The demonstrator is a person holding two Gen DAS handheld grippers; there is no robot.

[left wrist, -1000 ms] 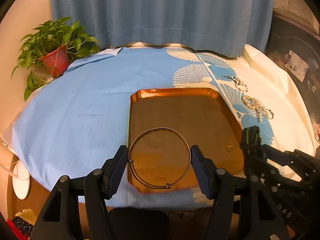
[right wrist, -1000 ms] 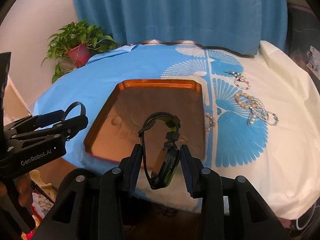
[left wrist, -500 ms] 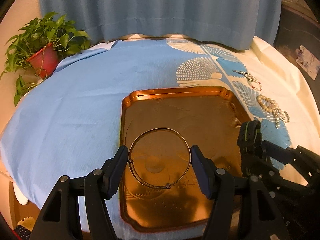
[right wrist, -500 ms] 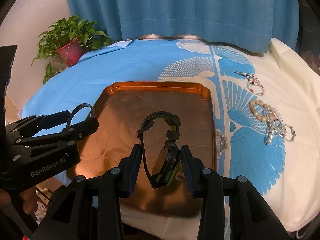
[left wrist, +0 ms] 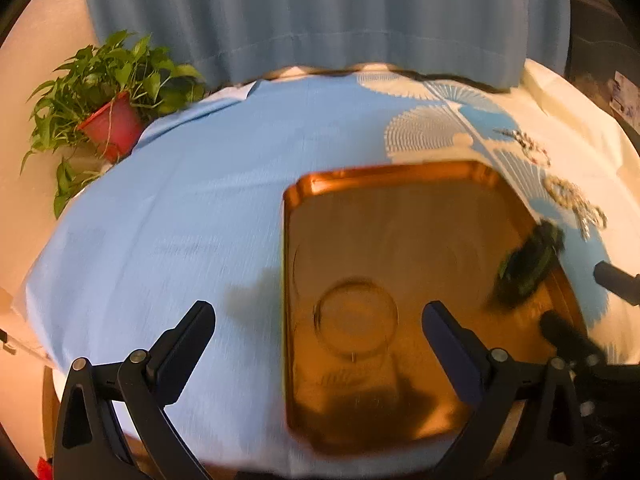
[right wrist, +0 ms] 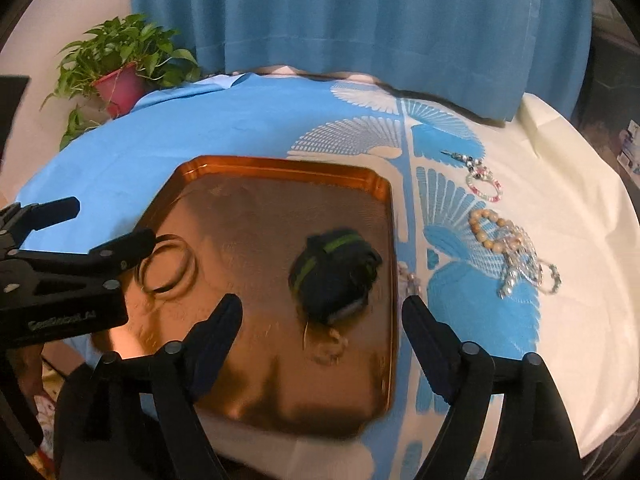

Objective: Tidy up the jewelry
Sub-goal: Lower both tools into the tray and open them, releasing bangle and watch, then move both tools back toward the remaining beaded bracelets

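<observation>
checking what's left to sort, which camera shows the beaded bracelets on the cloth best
The right wrist view: the round tan wooden bead bracelet and the small pink-and-white beaded bracelet lie sharp on the patterned blue-and-white tablecloth, right of the copper tray. The left wrist view shows them only as small blurred shapes at its right edge.

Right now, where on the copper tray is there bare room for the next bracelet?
Free: the far half of the copper tray, beyond the wire bangle and black-green watch; also the strip between them. Crowded: tablecloth to its right, with the bead bracelets.
</observation>
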